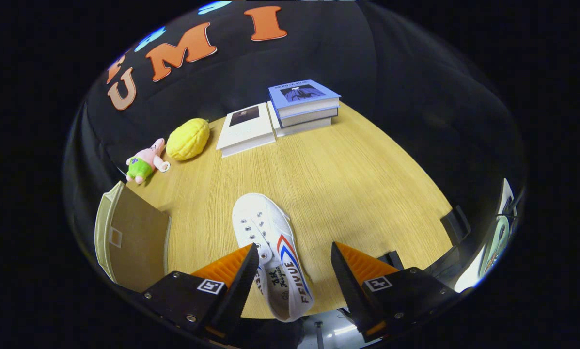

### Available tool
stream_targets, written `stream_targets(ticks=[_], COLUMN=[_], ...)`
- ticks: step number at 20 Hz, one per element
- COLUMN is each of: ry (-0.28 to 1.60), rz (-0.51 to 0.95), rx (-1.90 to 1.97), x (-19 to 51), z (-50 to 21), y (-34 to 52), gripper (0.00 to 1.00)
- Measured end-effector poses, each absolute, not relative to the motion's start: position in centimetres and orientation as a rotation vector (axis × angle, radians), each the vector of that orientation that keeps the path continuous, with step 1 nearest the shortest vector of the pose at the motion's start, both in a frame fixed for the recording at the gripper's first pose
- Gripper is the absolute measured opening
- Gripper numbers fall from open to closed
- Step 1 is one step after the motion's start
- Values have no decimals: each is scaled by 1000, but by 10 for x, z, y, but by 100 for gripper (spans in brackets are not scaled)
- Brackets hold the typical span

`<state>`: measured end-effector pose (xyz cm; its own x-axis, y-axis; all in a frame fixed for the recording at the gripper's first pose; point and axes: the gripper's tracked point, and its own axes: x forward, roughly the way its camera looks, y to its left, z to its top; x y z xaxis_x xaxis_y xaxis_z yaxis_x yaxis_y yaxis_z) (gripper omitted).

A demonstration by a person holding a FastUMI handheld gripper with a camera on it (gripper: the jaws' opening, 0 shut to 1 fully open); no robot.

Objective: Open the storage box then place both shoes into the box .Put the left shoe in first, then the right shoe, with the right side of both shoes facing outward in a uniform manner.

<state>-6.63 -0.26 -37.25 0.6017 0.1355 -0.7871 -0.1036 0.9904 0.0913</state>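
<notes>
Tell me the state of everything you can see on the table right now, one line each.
Gripper: open, fingers on either side of the shoe, not pressing it.
Shoe: on its sole on the table, toe pointing away from the fingers.
Storage box: left of the fingers, door swung open.
Books: closed, stacked at the far edge.
White book: closed, flat beside the stack.
Pink plush toy: lying down.
Yellow plush: resting beside the toy.

My tongs point(294, 264) stand spread over a white canvas shoe point(270, 242), matt cloth with metal eyelets. The worktop point(348, 179) is pale wood-grain laminate, smooth. The box lid point(134, 237) at its left edge looks like matt plastic.
</notes>
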Motion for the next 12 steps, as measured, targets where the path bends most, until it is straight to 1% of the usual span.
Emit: stream_targets(ticks=[6,8,9,10,11,12], ry=[1003,1020,1029,1038,1042,1043], rz=[215,234,250,259,263,277], rx=[-10,-9,11,22,21,8], x=[-71,-69,-69,-68,-69,-68], z=[-415,-423,-424,-426,-427,-427], y=[2,4,9,11,10,11], gripper=[75,64,53,49,40,36])
